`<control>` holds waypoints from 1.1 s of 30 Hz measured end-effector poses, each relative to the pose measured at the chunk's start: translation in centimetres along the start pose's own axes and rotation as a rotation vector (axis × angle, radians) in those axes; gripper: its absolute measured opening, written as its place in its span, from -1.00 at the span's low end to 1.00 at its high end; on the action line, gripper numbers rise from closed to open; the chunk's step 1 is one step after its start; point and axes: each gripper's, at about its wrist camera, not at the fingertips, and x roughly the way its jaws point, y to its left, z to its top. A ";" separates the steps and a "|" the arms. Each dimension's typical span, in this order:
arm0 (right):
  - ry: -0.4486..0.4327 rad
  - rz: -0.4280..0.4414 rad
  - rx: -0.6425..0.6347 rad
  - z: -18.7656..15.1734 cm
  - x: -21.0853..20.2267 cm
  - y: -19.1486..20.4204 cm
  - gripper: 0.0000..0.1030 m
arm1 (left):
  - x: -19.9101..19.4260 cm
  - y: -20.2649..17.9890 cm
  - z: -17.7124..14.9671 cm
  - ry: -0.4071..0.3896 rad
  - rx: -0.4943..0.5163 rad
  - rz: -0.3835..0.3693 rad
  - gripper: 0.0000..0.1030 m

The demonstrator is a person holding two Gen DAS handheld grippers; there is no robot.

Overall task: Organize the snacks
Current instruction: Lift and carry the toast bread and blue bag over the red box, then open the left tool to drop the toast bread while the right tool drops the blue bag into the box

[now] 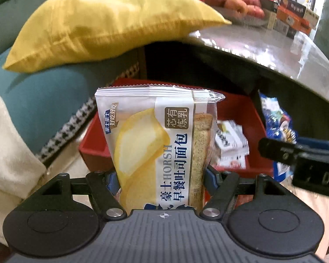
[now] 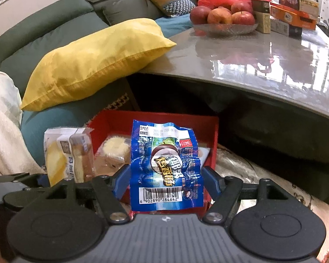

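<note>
Yellow cushion (image 2: 94,61), apples (image 2: 221,14), sofa (image 2: 54,28)

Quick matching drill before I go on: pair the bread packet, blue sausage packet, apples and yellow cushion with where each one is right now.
Things:
1. bread packet
2. blue sausage packet
3. apples
4. yellow cushion

Places:
a. in a glass bowl on the table
b. on the sofa
c. clamped in the left gripper
d. clamped in the right gripper

Pairs: 1-c, 2-d, 3-a, 4-b

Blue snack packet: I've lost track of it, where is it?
Blue snack packet stands between the right gripper fingers, above the red tray, right of the bread pack.
</note>
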 end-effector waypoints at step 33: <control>0.042 -0.044 -0.004 3.2 6.9 -0.7 0.27 | 5.3 -0.1 4.4 -0.026 -0.002 0.098 0.50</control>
